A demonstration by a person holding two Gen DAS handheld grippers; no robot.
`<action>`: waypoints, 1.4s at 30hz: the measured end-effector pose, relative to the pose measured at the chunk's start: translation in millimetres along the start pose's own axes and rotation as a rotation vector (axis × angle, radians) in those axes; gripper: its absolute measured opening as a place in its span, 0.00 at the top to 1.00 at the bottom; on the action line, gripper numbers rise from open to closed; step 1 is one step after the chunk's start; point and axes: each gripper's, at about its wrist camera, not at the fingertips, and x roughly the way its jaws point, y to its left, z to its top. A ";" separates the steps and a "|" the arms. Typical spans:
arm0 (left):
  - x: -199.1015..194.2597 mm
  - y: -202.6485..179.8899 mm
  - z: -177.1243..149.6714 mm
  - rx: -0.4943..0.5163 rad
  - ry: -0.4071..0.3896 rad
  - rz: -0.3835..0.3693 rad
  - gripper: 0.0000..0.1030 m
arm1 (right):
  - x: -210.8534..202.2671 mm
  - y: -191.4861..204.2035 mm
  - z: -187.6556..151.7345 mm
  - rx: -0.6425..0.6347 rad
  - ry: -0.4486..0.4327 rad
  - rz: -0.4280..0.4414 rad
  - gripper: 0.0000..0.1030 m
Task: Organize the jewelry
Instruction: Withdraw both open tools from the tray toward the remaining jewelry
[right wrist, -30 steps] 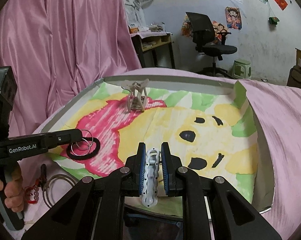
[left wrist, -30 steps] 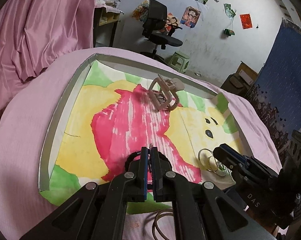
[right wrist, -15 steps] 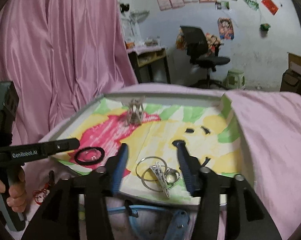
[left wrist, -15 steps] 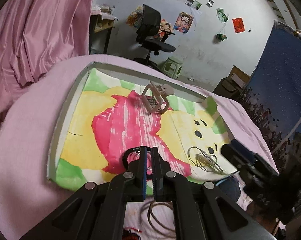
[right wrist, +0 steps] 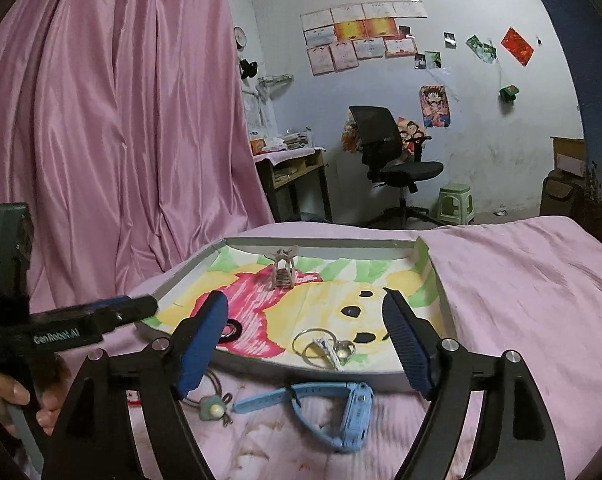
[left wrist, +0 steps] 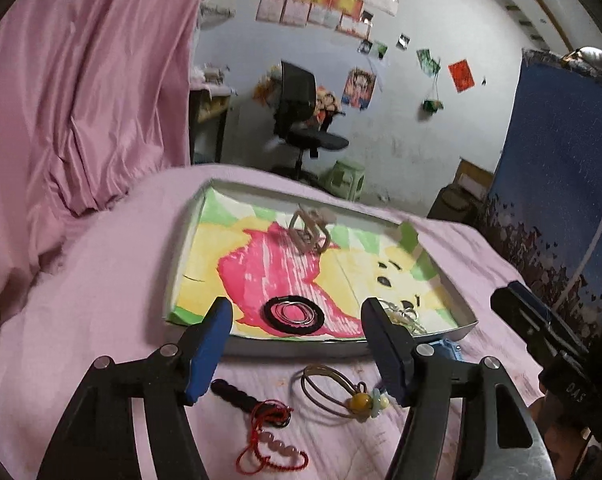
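Now both empty: left gripper [left wrist: 297, 344] and right gripper [right wrist: 305, 340], jaws spread wide. At 12 o'clock, tray [right wrist: 325, 245] holding black hair tie [left wrist: 293, 315], half hidden behind right jaw, plus blurred rings [right wrist: 323, 345]. Blue watch [right wrist: 341, 408] on bed outside.

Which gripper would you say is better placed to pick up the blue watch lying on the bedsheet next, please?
Right, probably. The right gripper is open and empty, and the blue watch lies on the sheet just below its jaws, outside the tray. The left gripper, also open, faces the hair tie with beads and red bracelet instead.
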 end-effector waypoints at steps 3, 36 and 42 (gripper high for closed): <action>-13.6 -0.9 -3.9 0.009 -0.016 0.006 0.35 | -15.2 0.9 -2.1 0.000 -0.024 -0.011 0.15; -81.0 4.7 -68.3 0.125 -0.020 0.066 0.00 | -68.9 14.4 -41.6 -0.100 0.087 -0.006 0.01; -65.8 9.8 -66.6 0.099 0.054 0.060 0.00 | -56.5 8.0 -47.0 -0.072 0.153 -0.004 0.01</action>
